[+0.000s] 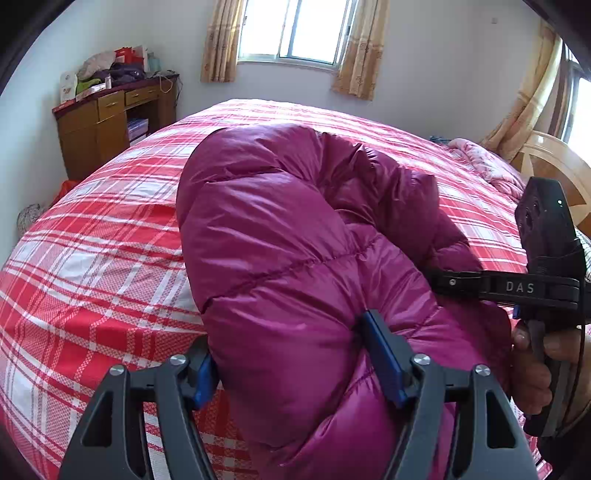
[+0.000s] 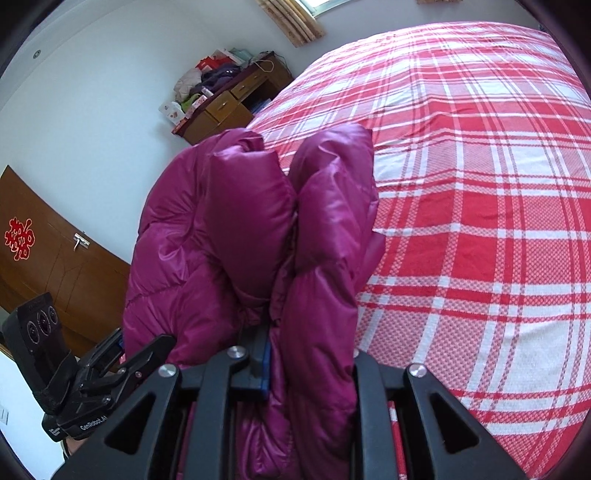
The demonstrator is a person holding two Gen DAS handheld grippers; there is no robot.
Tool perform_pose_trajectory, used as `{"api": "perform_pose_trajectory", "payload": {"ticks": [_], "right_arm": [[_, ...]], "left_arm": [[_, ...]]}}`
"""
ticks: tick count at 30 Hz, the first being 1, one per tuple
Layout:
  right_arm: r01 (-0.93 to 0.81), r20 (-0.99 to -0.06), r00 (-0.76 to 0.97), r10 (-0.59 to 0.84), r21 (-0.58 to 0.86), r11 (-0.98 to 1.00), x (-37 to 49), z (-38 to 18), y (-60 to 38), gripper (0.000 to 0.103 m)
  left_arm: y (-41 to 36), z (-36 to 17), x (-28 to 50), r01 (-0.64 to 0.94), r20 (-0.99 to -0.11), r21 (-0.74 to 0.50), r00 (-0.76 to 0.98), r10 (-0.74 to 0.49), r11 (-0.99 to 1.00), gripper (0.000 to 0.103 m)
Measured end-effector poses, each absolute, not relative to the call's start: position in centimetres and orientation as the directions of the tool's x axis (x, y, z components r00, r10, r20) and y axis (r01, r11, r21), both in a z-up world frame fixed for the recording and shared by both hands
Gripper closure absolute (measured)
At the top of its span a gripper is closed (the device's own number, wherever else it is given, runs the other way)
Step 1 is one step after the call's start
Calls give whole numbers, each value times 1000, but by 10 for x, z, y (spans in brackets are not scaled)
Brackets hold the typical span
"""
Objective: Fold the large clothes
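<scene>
A magenta down jacket point(image 1: 295, 258) is held above a bed covered by a red-and-white plaid sheet point(image 1: 103, 266). In the left wrist view the jacket fills the centre and runs from 12 o'clock down to 6 o'clock, where a thick quilted fold is seated between the blue pads point(image 1: 384, 354) of the left gripper point(image 1: 295, 365). The jaws are set moderately wide, and the padded fabric is clamped between them. At 3 o'clock in this view the right gripper point(image 1: 458, 284) is seen side-on, with its finger pressed against the jacket edge; the hand point(image 1: 532, 365) holding it is visible at 4 o'clock.

In the right wrist view the jacket point(image 2: 229, 229) stands as two bulging lobes from the centre to 6 o'clock. One lobe is gripped between the fingers of the right gripper point(image 2: 310, 365); the jaws are set narrow on the fabric, and a blue pad point(image 2: 264, 369) is seen in contact with it. The left gripper point(image 2: 110, 354) appears at 8 o'clock, at the jacket's lower left edge.

The sheet point(image 2: 480, 221) occupies the area from 1 o'clock to 5 o'clock in the right wrist view. A wooden desk point(image 1: 107, 125) piled with clothing and boxes stands at 10 o'clock in the left wrist view, against the wall. A curtained window point(image 1: 295, 33) is located at 12 o'clock. A wooden headboard point(image 1: 554, 166) and a pink blanket point(image 1: 487, 162) are located at 2 o'clock.
</scene>
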State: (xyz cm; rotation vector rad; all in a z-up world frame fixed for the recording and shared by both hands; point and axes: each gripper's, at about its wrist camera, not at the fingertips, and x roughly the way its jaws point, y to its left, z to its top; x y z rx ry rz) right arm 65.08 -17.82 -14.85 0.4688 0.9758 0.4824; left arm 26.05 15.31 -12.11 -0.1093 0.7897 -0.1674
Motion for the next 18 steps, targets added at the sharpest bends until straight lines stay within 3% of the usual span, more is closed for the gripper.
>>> {"api": "perform_pose_trajectory", "payload": {"ticks": [8, 18], "right_arm": [[-171, -680, 476, 558, 550, 817, 649, -149, -178, 77], [-152, -693, 480, 539, 539, 829, 651, -155, -182, 66]], "left_arm": [[156, -130, 258, 74, -689, -89, 716, -115, 993, 11], [164, -133, 255, 58, -672, -93, 733, -106, 994, 7]]}}
